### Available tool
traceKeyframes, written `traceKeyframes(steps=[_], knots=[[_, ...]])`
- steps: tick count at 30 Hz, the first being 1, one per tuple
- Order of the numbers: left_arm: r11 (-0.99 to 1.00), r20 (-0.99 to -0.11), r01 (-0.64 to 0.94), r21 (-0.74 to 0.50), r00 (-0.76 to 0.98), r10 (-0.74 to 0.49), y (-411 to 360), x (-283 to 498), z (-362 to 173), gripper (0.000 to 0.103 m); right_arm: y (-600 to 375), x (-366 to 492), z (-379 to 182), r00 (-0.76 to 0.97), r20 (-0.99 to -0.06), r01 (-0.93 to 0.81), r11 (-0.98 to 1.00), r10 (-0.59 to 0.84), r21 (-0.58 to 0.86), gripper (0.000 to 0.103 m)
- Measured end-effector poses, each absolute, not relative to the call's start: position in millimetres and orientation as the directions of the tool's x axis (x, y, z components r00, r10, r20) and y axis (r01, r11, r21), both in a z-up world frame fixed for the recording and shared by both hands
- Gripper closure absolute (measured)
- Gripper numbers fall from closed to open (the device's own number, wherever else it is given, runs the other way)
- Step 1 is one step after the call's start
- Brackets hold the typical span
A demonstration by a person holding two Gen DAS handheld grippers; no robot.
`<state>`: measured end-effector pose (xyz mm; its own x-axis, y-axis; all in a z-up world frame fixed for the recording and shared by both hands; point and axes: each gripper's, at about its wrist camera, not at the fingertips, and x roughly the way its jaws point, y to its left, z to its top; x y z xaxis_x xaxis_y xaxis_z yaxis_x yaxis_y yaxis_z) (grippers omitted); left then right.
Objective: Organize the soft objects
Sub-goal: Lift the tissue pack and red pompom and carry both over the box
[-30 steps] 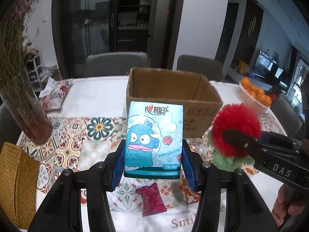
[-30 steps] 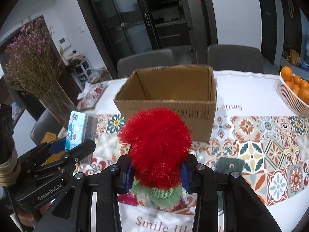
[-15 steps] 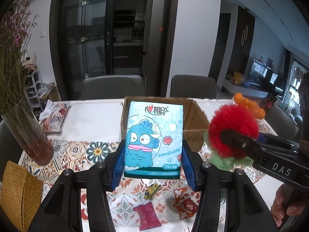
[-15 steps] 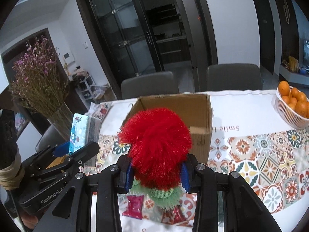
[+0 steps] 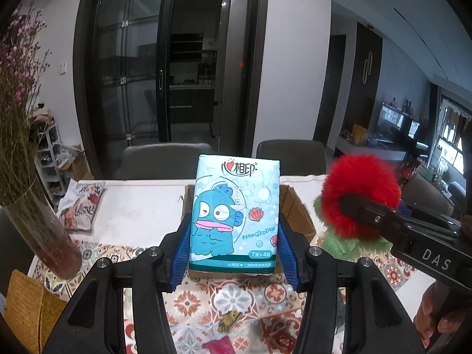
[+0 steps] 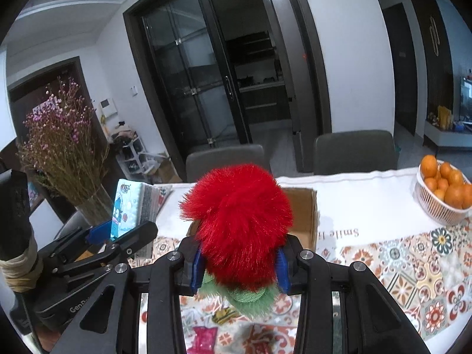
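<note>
Tissue pack sits upright, pinched in my left gripper, and my right gripper squeezes the red plush, both held high so they clear the cardboard box walls.

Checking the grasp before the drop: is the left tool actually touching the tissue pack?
Touching. In the left wrist view both blue pads of the left tool press flat against the sides of the tissue pack, which is held upright.
</note>
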<state>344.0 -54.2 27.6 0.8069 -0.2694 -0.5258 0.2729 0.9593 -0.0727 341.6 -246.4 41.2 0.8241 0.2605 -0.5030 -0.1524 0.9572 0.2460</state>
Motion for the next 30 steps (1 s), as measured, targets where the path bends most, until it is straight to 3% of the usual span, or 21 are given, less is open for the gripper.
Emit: traceKeyframes(steps=[14,30], knots=[[0.959,-0.519,0.272,-0.076,0.811,-0.271,-64,390,36,0.051,-253,380,51,0.840,-0.490,-0.145,0.966,0.234,0.214,0.063],[0.952,-0.648,0.293,-0.088,0.709,-0.279,-82,472,12,0.051,-265,459,23,0.772,-0.583,-0.121,0.959,0.253,0.256,0.063]])
